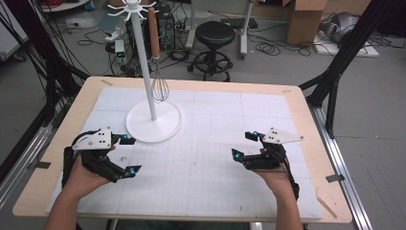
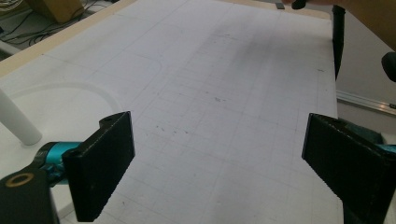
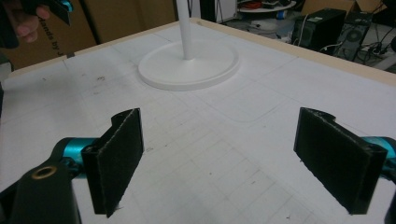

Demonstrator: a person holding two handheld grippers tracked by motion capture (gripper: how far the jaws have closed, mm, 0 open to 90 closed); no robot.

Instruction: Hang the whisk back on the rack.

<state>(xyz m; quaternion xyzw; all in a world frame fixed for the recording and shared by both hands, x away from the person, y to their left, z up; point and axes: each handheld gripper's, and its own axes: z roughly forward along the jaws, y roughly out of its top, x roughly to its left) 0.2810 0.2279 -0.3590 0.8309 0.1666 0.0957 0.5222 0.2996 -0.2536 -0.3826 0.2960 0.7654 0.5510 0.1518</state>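
Fingers of the left gripper (image 1: 130,154) stand wide apart with nothing between them, low over the white mat (image 1: 215,163) near the left side of the bench (image 1: 306,103). Those of the right gripper (image 1: 244,145) are spread just as wide and bare, near the right side, well apart from the left one. Nearest the left gripper is a white stand (image 1: 153,122), its round base on the mat. From a hook at its top hangs a whisk (image 1: 159,86) with a wooden handle, wire end down.
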